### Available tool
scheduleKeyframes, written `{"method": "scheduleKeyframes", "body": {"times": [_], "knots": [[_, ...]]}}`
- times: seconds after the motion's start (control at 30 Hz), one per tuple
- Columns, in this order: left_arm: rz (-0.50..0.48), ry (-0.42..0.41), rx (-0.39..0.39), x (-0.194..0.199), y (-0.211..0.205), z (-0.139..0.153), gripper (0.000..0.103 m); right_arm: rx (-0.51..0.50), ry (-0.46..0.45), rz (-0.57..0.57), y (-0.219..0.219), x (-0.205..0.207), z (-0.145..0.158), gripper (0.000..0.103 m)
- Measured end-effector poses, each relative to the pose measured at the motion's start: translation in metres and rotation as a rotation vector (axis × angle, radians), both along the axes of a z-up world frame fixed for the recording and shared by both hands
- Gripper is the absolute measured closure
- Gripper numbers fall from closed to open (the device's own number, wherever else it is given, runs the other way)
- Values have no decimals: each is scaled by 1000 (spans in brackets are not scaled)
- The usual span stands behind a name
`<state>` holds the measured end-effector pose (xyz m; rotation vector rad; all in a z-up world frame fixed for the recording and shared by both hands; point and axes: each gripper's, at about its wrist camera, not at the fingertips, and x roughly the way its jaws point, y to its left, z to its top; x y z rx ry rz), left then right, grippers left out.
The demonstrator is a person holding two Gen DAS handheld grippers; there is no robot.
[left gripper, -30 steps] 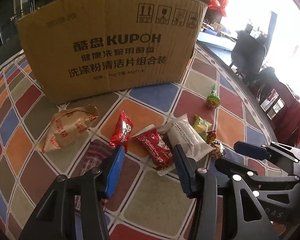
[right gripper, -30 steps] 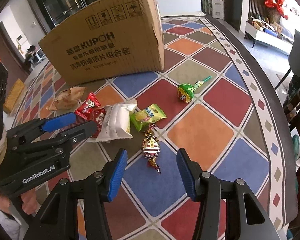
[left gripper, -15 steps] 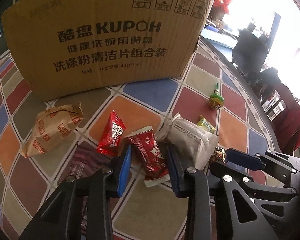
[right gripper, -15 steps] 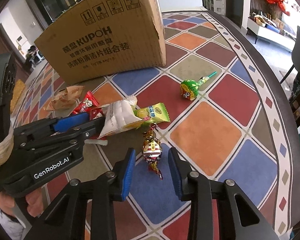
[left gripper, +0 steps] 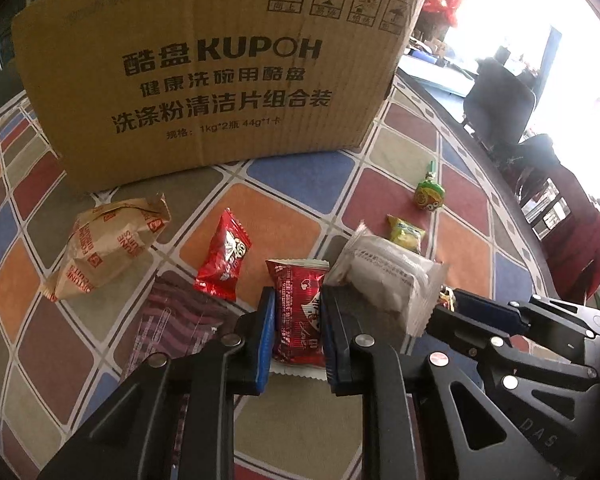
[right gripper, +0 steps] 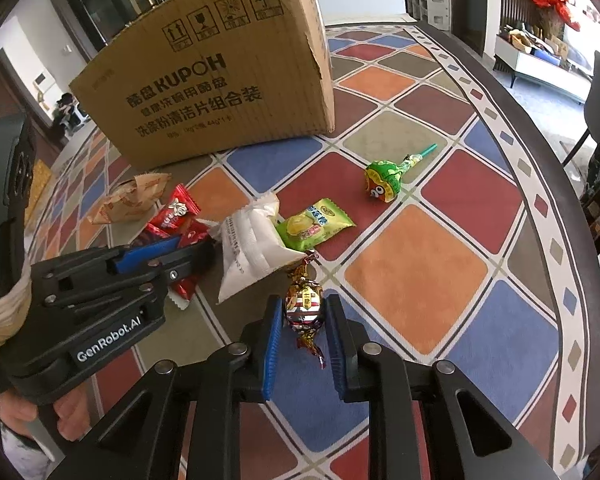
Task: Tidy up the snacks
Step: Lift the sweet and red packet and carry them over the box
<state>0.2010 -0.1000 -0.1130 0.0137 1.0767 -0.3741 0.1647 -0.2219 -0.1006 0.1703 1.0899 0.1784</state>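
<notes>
One big box (left gripper: 204, 76) sits at the back of the table (right gripper: 416, 276). Seven snacks lie in front: 2 red packs, 1 brown bag (left gripper: 108, 244), 1 white pack (left gripper: 388, 280), 1 green pack (right gripper: 316, 224), 1 lollipop (right gripper: 384, 180), 1 shiny candy (right gripper: 303, 304). Left claw (left gripper: 296, 332) is nearly closed, pads squeezing the near red pack (left gripper: 298, 312). Right claw (right gripper: 302, 332) is nearly closed w/ pads tight on the shiny candy.

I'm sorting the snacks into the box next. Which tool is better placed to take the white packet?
Neither is free: the left tool grips the red packet, the right tool the gold candy. The left sits right beside the white packet, so left, once emptied into the cardboard box.
</notes>
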Motion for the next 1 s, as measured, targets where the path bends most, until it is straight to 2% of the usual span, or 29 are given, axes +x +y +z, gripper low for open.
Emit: {"method": "scheduleKeyframes", "body": {"times": [0.5, 1.0], "knots": [[-11, -89, -40, -23, 5, 42, 81, 22, -102, -14, -1, -19, 40, 80], [23, -245, -62, -12, 25, 111, 81, 37, -232, 6, 7, -4, 86, 80]]}}
